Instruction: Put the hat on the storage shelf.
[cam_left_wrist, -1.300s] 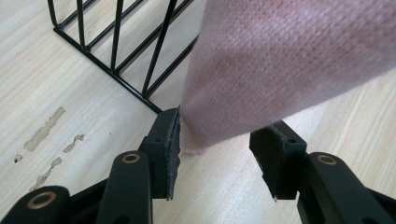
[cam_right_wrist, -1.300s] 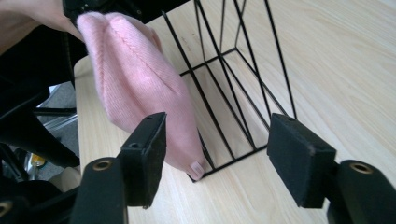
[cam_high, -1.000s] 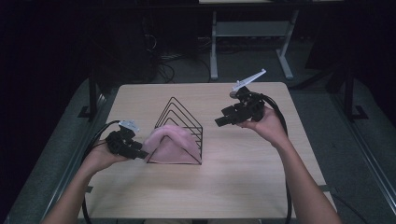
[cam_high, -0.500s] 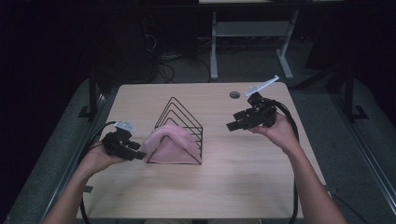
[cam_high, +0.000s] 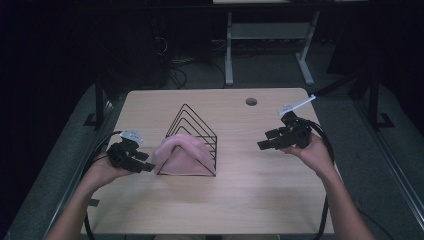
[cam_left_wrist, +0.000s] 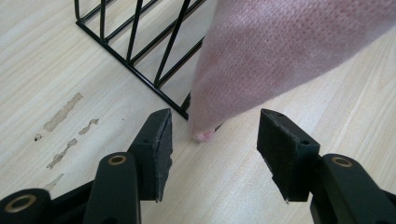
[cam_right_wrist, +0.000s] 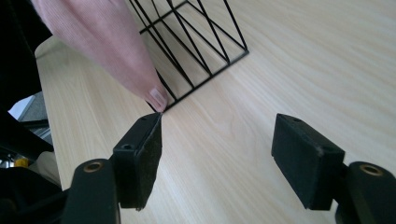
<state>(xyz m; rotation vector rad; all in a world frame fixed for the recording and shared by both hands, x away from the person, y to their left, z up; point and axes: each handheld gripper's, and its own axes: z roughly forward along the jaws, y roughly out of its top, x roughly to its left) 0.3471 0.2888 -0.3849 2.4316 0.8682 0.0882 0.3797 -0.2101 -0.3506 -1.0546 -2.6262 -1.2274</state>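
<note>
At the centre of the high view we see a pink cloth (cam_high: 181, 152) draped over the black wire rack (cam_high: 192, 135) on the wooden table (cam_high: 260, 190). Our left gripper (cam_high: 145, 167) sits at its lower-left edge, jaws wide, the cloth's corner just ahead between the pads (cam_left_wrist: 159, 149). Our right gripper (cam_high: 263, 145), jaws wide and empty, is well apart at right.

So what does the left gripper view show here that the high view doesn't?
Left gripper view alone: pale scuff marks on the wood and the cloth's hemmed corner tip lying on the table between the open jaws.

High view alone: the right gripper off to the rack's other side, the table's round hole, both forearms, the floor.

Both: the pink cloth draped over the black wire rack, the wooden table, and the left gripper.
</note>
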